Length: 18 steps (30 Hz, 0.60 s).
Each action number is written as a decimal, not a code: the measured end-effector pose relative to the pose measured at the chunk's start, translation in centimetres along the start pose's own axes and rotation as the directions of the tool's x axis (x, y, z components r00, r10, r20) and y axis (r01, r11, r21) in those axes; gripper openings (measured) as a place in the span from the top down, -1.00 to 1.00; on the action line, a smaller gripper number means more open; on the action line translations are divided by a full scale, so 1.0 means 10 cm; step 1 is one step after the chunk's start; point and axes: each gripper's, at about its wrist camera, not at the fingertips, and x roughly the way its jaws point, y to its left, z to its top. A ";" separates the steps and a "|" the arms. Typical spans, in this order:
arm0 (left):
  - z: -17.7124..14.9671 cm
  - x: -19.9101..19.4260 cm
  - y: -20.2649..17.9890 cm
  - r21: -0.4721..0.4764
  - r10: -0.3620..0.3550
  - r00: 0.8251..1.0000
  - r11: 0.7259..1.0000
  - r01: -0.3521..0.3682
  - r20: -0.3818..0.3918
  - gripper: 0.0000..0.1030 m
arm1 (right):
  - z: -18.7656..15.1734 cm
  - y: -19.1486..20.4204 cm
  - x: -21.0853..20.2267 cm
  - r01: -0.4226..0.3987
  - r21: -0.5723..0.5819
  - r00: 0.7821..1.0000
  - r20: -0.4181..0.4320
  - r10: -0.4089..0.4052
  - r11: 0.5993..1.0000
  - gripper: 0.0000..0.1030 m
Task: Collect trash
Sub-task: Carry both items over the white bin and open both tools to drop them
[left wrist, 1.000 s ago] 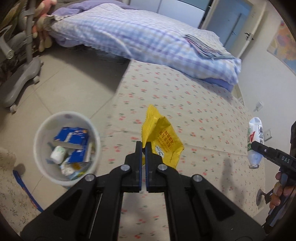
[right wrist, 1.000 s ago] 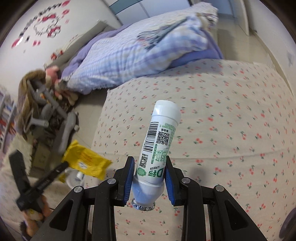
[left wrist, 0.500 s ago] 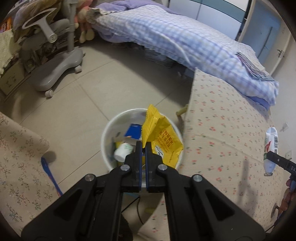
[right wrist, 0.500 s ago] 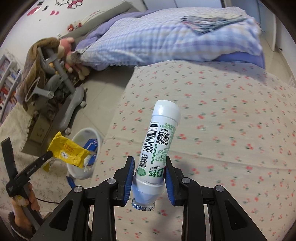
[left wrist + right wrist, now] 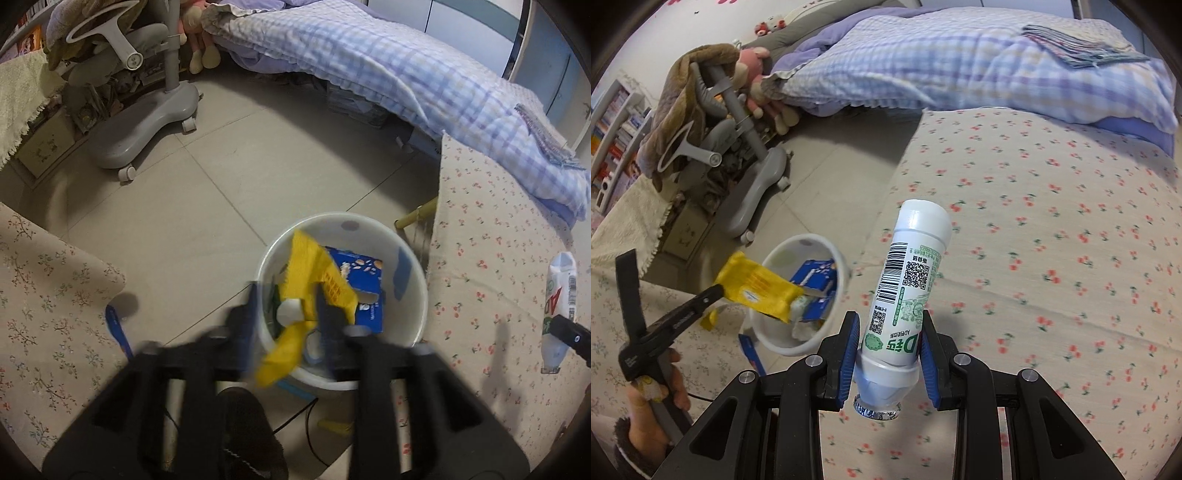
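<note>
- Left claw point(image 5: 286, 310): positioned directly over the white bin point(image 5: 413, 254) on the floor; fingers spread apart and blurred. The yellow wrapper point(image 5: 306, 273) hangs between them above the bin's mouth. In the right wrist view the wrapper still appears to touch the claw tip, so contact cannot be settled; judged to be the release, placed there so the wrapper falls inside.
- Bin contents: a blue carton point(image 5: 364, 277) and a small white item point(image 5: 290, 312) already lie inside. The bin stands just beside the bed point(image 5: 1052, 229) edge, within reach of both arms.
- Right claw point(image 5: 888, 343): clamped on the neck end of a white drink bottle point(image 5: 912, 277), foil mouth pointing back toward the camera, base tilted away. It is held above the floral bed cover, apart from the bin.
- Judgement: the bottle waits its turn; the right arm must cross to the bin once the left one clears.
</note>
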 end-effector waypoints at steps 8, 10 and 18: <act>-0.09 -0.04 0.21 -0.064 -0.002 0.999 0.998 0.000 -0.033 -0.76 | 0.07 0.25 0.18 -0.036 -0.024 0.999 -0.015 0.036 0.999 0.38; -0.12 -0.03 0.28 -0.084 -0.005 0.999 0.996 0.001 -0.051 -0.78 | 0.08 0.33 0.27 -0.048 -0.030 0.999 -0.026 0.047 0.998 0.38; -0.15 -0.04 0.50 -0.113 -0.008 0.998 0.994 0.002 -0.057 -0.80 | 0.11 0.67 0.62 -0.091 -0.061 0.994 -0.062 0.087 0.994 0.38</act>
